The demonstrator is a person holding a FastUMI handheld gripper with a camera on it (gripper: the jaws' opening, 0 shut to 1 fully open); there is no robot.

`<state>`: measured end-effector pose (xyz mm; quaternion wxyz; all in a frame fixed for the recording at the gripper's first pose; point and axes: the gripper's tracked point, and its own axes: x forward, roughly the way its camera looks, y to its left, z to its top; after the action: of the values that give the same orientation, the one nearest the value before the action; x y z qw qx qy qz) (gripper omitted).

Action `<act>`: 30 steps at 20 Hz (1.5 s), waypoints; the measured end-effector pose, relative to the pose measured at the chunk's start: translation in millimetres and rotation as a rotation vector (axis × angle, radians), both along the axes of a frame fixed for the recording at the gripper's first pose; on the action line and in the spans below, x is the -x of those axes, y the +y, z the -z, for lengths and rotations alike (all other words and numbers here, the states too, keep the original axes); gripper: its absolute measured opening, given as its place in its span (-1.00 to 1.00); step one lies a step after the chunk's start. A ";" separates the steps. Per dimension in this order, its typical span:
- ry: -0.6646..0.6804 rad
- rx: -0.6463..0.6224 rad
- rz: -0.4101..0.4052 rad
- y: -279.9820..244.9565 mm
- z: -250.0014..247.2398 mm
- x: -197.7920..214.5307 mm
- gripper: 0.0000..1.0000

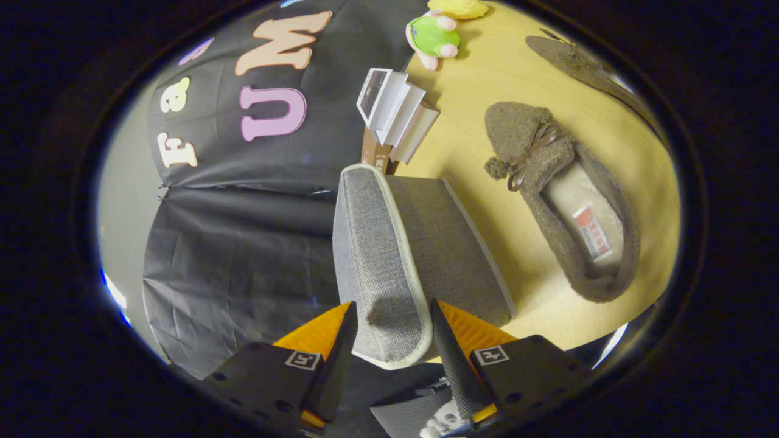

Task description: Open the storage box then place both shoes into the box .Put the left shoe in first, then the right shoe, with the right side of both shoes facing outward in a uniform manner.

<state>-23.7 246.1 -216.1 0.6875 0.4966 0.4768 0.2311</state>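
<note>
The grey fabric storage box [453, 243] with pale trim stands on the wooden table [487, 109]. Its lid [371, 255] runs away from me, and the lid's near edge sits between my fingers. My gripper [392, 325] is shut on that edge, one finger on each face. A brown fuzzy slipper [563, 194] with a bow and pom-pom lies beside the box, its opening facing me. The second slipper [584, 67] lies further off on the table, beyond the first.
A stack of books [395, 115] stands just beyond the box against the black cloth wall. A green plush toy [433, 36] and a yellow one [462, 7] lie further back on the table.
</note>
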 end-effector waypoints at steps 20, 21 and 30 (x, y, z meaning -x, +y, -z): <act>-0.262 -0.042 -0.052 16.6 -113.5 1.6 -0.92; -0.277 -0.047 -0.064 21.6 -121.5 2.8 -0.92; -0.473 -0.015 -0.228 100.8 -179.7 18.6 -0.82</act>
<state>-42.3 346.9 -36.4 0.7458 0.3769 0.3539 0.4201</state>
